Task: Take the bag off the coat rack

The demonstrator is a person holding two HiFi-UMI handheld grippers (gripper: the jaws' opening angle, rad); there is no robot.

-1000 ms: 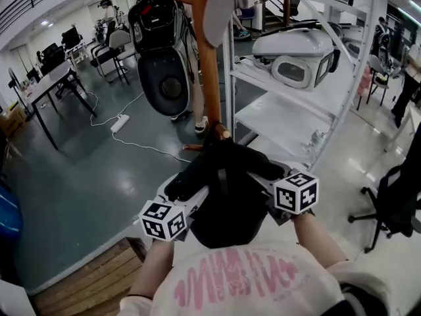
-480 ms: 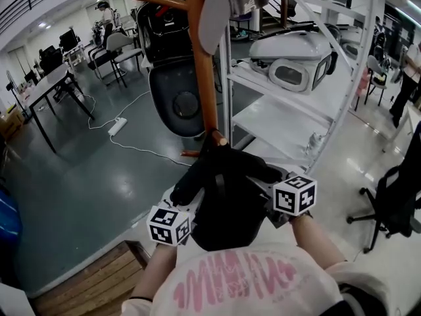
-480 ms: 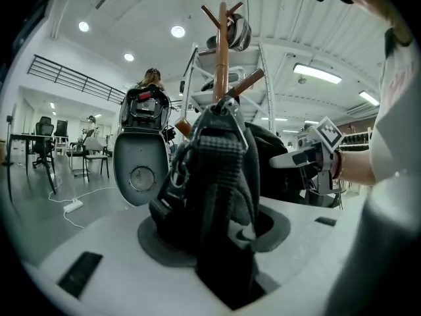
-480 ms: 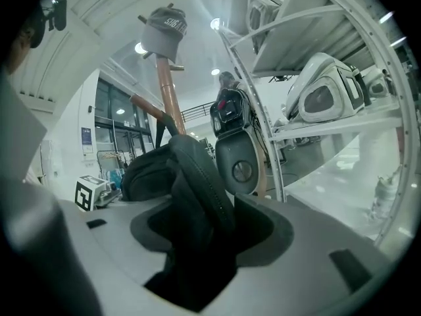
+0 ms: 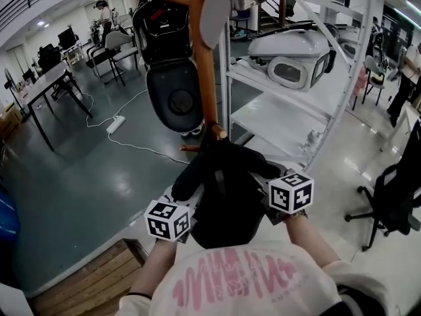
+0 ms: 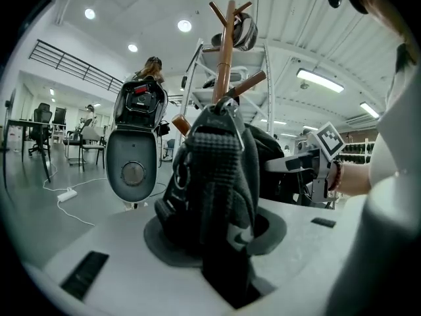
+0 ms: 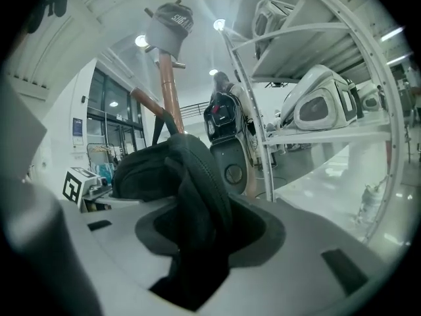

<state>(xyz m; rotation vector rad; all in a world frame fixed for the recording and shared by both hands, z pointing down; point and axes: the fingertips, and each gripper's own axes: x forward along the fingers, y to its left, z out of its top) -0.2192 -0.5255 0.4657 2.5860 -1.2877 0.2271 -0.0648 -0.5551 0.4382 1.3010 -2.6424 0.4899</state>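
1. The left gripper [image 6: 223,262] has just been closing its jaws, and they now pinch the black bag [image 5: 223,189].
2. The right gripper [image 7: 191,268] has done likewise and clamps the bag's other side.
3. The bag sits low against the rack [image 5: 205,64].

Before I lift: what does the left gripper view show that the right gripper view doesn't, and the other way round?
Left gripper view only: the power strip on the floor, and the right gripper reaching in from the far side. Right gripper view only: the white housing on the shelf, seen clearly, and the left gripper. Both: the black bag between jaws that have just been closing on it, the wooden coat rack, the cap on its top, the black machine behind.
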